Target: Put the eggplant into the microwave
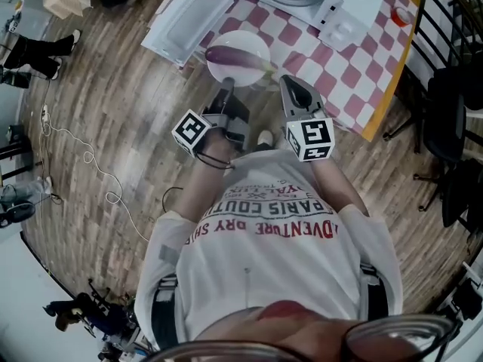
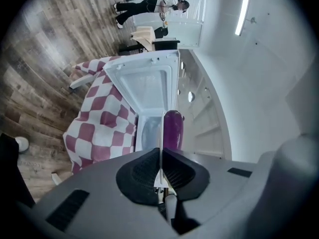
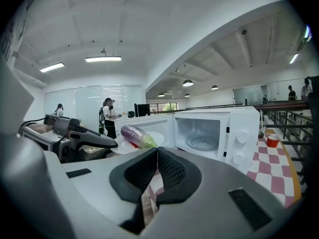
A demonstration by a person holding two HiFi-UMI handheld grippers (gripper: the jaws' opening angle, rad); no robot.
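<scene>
Two ribbed black pads of the left gripper [image 2: 161, 156] are clenched on the thin white rim of a plate [image 2: 160, 133], which shows edge-on between them as a narrow pale line. On that round, smooth plate lies the eggplant [image 1: 234, 56]. It is long and glossy purple, with a green stem end, and it lies across the dish. The plate is held up by that one rim, over the near edge of the table.

Just beside it on the right, the right gripper [image 3: 157, 151] has its textured pads pressed together at the tips, with nothing between them. Both grippers are grey moulded shells, each carrying a cube with square black-and-white markers.

Beyond the plate stands the microwave [image 3: 239, 133], a boxy white cabinet with two round knobs. Its door [image 1: 185, 21] is swung wide open to the left. Inside sits a clear circular turntable [image 3: 202, 142].

The microwave rests on a soft tablecloth [image 1: 339, 74] checked in red and white, which drapes over the table's edge above wood-plank flooring.
</scene>
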